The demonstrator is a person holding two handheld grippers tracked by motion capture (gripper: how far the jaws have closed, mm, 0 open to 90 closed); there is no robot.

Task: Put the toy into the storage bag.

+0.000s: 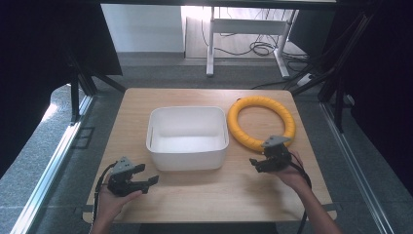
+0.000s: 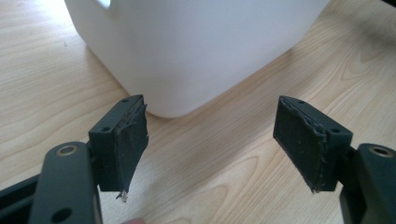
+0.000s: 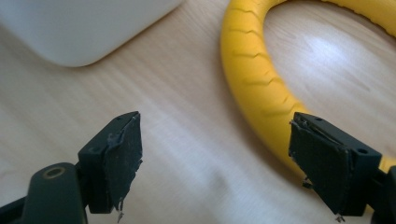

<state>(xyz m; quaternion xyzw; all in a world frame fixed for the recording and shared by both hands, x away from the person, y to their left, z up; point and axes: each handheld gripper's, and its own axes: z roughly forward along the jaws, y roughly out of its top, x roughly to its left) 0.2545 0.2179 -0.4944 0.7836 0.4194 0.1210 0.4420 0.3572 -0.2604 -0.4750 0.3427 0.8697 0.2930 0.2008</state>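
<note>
You are at the very start of the work: the yellow ring (image 1: 261,123) lies flat on the bench (image 1: 204,195) at about 2 o'clock from the middle, just beside the right wall of the white tub (image 1: 187,138), and nothing has gone into the tub, whose floor shows bare from above. By the look of it, the whole job is left, the gripping, the lifting and the placing. Your right claw (image 1: 261,164) sits at the ring's near edge, at about 4 o'clock on the bench, with its jaws spread wide and nothing between them; in the right gripper view the ring (image 3: 254,74) curves past the right-hand pad (image 3: 320,163), very near it, though you cannot tell from these pictures whether pad and ring touch. The tub's corner (image 3: 79,32) shows at the upper left of that view. Your left claw (image 1: 146,175) hovers at about 7 o'clock, pointing toward the tub's near left corner (image 2: 187,51), jaws equally wide apart and empty, clear of the tub and the wood. Both claws are released, then, and the ring looks like the first thing to take.
</note>
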